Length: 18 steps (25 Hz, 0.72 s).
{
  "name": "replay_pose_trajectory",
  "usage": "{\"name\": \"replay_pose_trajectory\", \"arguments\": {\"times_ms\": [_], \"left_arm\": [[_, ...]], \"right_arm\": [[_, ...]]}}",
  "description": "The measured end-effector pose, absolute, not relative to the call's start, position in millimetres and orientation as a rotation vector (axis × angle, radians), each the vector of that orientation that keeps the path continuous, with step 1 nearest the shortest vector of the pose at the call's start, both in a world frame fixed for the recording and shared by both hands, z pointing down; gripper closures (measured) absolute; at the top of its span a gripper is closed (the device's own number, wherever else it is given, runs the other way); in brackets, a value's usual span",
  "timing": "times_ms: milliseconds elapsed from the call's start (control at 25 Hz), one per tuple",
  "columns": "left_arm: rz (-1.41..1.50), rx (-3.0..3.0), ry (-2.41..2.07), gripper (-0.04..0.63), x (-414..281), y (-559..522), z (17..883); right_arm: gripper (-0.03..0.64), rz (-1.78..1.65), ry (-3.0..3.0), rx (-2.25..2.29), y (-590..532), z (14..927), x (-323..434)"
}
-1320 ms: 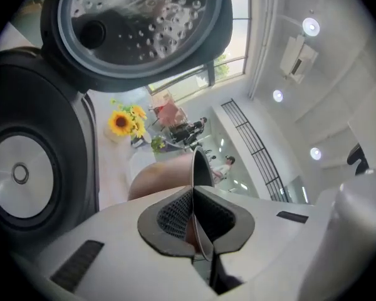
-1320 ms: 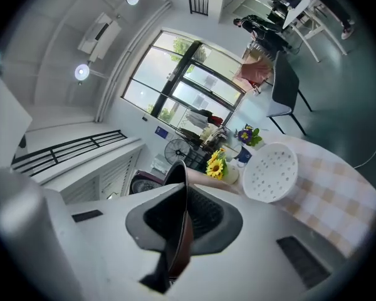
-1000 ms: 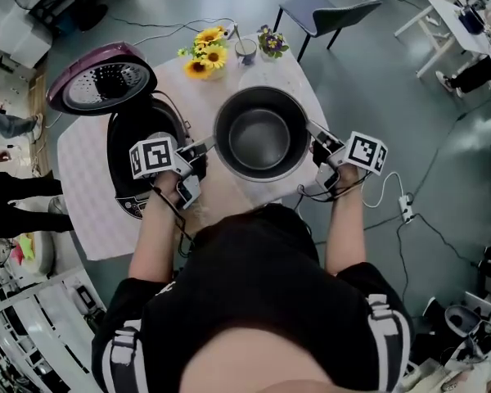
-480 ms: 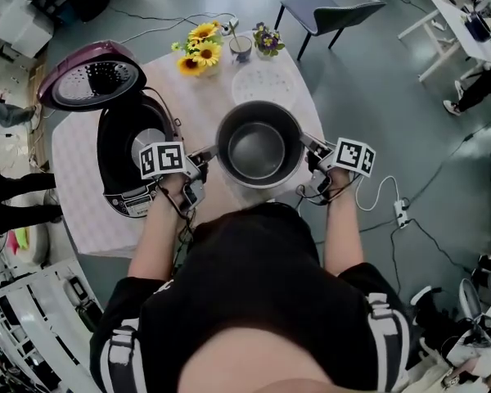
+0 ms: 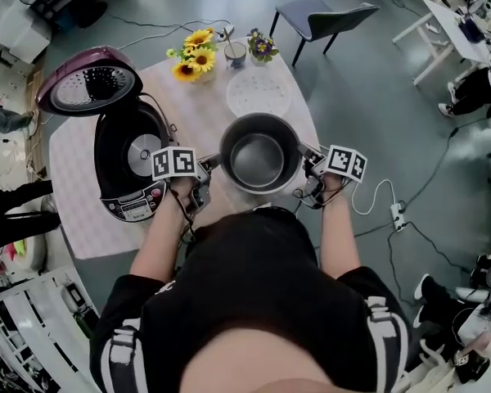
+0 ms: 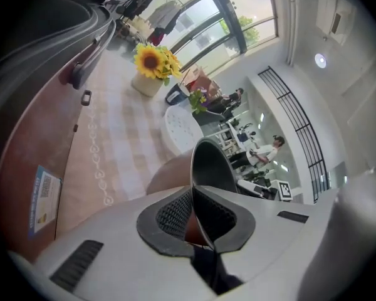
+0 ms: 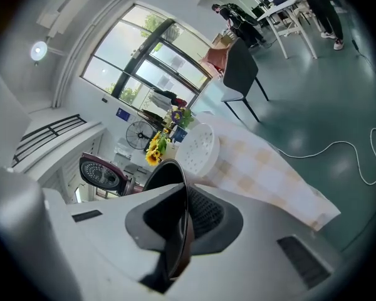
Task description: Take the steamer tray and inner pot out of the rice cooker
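Observation:
The dark grey inner pot point(image 5: 259, 152) hangs over the table's near side, held by its rim from both sides. My left gripper point(image 5: 209, 165) is shut on the pot's left rim point(image 6: 197, 196), and my right gripper point(image 5: 306, 162) is shut on its right rim point(image 7: 182, 224). The rice cooker point(image 5: 129, 158) stands open at the left with its purple lid point(image 5: 88, 80) raised and its well empty. The white steamer tray point(image 5: 259, 94) lies flat on the table beyond the pot; the steamer tray point(image 6: 178, 127) also shows in the left gripper view.
A vase of sunflowers point(image 5: 190, 58), a mug point(image 5: 235, 51) and a small flower pot point(image 5: 262, 47) stand at the table's far edge. A dark chair point(image 5: 323, 16) stands beyond the table. A white cable point(image 5: 376, 199) lies on the floor at the right.
Both grippers have come down and a little nearer with the pot between them. The pot now hangs lower, closer to the tabletop.

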<state>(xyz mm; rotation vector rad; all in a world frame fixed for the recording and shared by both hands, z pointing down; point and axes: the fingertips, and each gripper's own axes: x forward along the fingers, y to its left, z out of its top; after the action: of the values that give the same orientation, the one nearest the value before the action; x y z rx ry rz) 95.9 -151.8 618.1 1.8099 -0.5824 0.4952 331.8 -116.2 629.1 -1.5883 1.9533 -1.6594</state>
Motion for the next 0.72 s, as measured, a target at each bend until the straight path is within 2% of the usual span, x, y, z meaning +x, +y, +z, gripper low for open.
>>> {"name": "replay_pose_trajectory", "arguments": {"times_ms": [440, 720], "left_arm": [[0.513, 1.863, -0.602, 0.581, 95.1, -151.3, 624.1], [0.590, 2.065, -0.702, 0.566, 92.8, -158.8, 613.3]], "right_arm": [[0.600, -1.584, 1.993, -1.649, -115.4, 628.4, 330.3], [0.600, -1.430, 2.153, -1.894, -119.7, 612.0, 338.0]]}}
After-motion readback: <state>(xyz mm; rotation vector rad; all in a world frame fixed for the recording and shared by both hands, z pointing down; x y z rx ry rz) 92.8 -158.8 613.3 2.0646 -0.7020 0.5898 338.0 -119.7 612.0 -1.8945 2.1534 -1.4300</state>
